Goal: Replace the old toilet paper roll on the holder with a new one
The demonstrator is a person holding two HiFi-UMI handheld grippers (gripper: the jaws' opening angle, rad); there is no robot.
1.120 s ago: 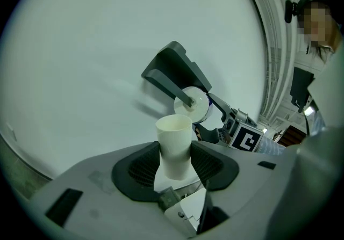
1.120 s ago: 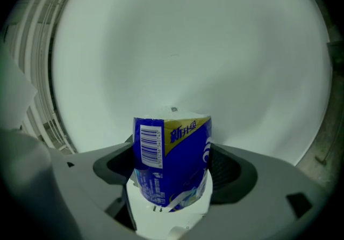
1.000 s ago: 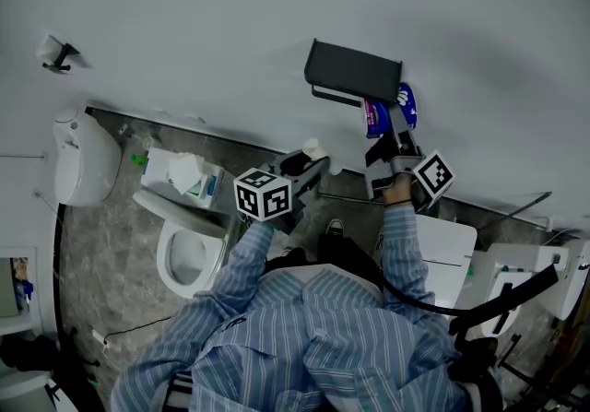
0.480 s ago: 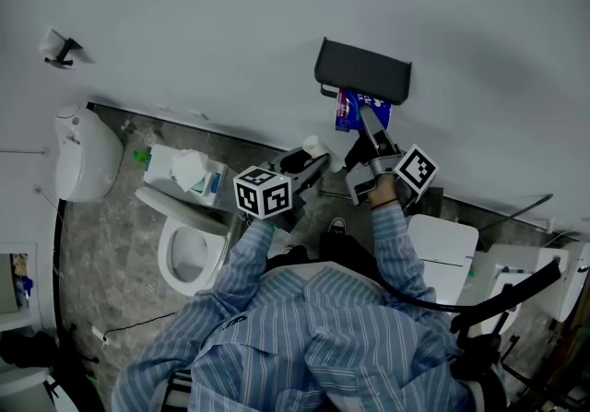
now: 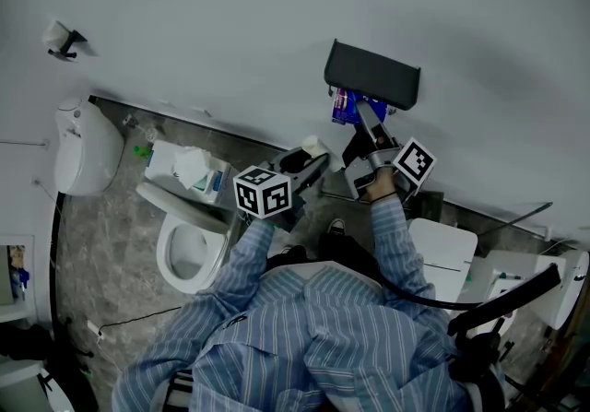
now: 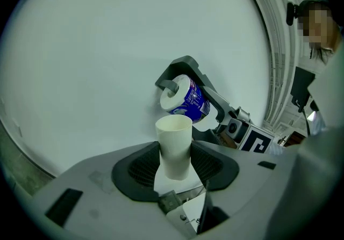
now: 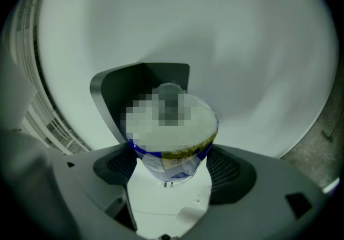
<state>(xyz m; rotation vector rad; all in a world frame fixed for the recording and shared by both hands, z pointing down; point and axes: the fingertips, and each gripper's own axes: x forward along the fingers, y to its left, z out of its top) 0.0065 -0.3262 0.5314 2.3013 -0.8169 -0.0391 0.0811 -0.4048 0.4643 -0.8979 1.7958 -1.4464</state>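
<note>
Two grippers, two rolls. Left gripper (image 6: 174,165) clamps the bare cardboard core (image 6: 174,145) upright between its pads and holds it low, well clear of the wall, presumably to keep the spent tube out of the working area. Right gripper (image 5: 354,111) is closed on the new roll (image 7: 172,159), which wears a blue printed wrapper, and presents it end-on just beneath the dark cover of the wall holder (image 5: 371,74). In the left gripper view the holder's bar appears to meet the roll's centre hole; whether it is fully threaded cannot be told. Gripping the roll by its sides likely leaves the bore free for the bar.
</note>
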